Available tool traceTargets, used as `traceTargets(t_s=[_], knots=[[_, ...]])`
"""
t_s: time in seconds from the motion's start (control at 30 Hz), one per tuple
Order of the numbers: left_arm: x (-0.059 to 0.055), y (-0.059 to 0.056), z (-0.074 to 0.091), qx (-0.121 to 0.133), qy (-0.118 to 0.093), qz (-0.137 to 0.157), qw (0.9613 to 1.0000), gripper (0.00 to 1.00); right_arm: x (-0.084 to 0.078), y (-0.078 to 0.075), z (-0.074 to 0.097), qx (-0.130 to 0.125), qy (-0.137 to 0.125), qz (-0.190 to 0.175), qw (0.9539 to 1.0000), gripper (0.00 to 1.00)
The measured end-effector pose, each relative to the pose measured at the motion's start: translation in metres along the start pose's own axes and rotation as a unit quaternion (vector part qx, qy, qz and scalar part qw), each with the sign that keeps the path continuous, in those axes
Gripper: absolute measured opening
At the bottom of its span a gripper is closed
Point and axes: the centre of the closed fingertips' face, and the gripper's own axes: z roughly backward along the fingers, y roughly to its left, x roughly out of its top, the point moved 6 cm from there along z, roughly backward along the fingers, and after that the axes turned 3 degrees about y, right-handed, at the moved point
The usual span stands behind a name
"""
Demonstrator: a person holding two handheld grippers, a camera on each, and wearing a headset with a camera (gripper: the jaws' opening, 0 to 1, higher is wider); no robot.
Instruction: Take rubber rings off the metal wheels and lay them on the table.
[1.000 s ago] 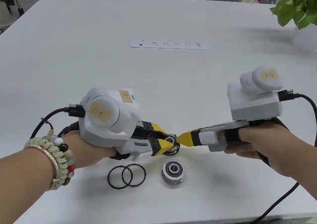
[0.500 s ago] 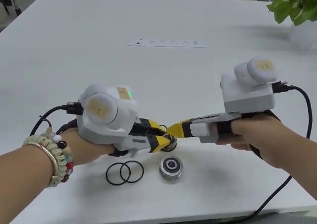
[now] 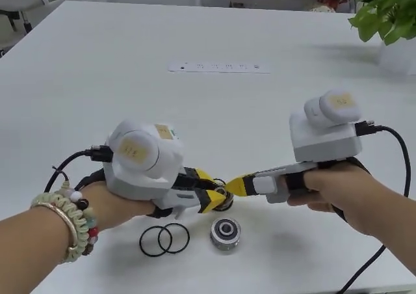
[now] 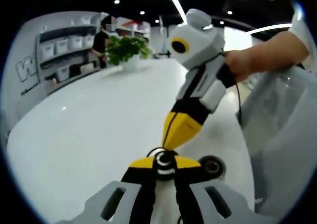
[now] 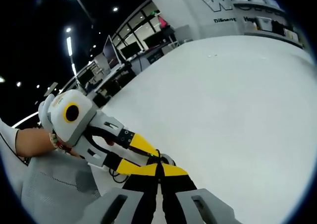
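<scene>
Left gripper [image 3: 218, 198] is clamped on the held wheel [image 4: 163, 162], jaws on either side, wheel lifted just above the table [image 3: 130, 79]. Right gripper [image 3: 235, 186] comes in from the person's right nearly nose-to-nose with the left, jaws closed to a point touching the wheel's rim. Key relation: the wheel sits straight ahead of the right tips and the two grippers lie roughly on one line, so my guess is the rubber ring comes off by pulling the right gripper back along that line while the left holds firm. The right gripper does the peeling; the left is just the vise. I can't confirm the ring is actually pinched. In both gripper views the yellow tips cover the rim, and the ring itself is too thin and dark to separate from the wheel. The wheel's far side is hidden by the left jaws. Below the grippers, two loose rings [image 3: 164, 239] lie overlapping on the table, with a second wheel [image 3: 225, 233] just beside them on the right, flat, hub up. Can't tell whether it carries a ring. A power strip [image 3: 219, 67] and a plant [image 3: 383, 11] sit well beyond, out of the way.
</scene>
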Motion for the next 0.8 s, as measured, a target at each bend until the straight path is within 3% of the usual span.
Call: traceTargets(t_s=[0.13,0.4,0.53,0.63,0.67,0.8], knots=[[0.001,-0.001,0.000,0.001,0.013,-0.020,0.9997,0.14,0.001,0.000,0.000,0.001,-0.002,-0.008,1.0000,0.00],[0.003,0.000,0.007,-0.017,0.024,-0.019,0.9994,0.18,0.001,-0.004,0.002,0.001,-0.003,-0.026,0.9997,0.00],[0.013,0.000,0.015,-0.025,0.015,-0.014,0.9995,0.24,0.005,-0.005,0.007,-0.002,-0.018,-0.034,0.9993,0.00],[0.017,-0.004,0.018,-0.050,0.000,0.007,0.9987,0.23,0.008,-0.006,0.010,0.001,-0.027,-0.041,0.9988,0.00],[0.016,-0.004,0.020,-0.055,0.007,0.012,0.9984,0.24,0.008,-0.007,0.011,-0.001,-0.029,-0.045,0.9986,0.00],[0.018,-0.004,0.026,-0.053,0.026,-0.013,0.9982,0.29,0.010,-0.007,0.014,-0.003,-0.037,-0.050,0.9980,0.00]])
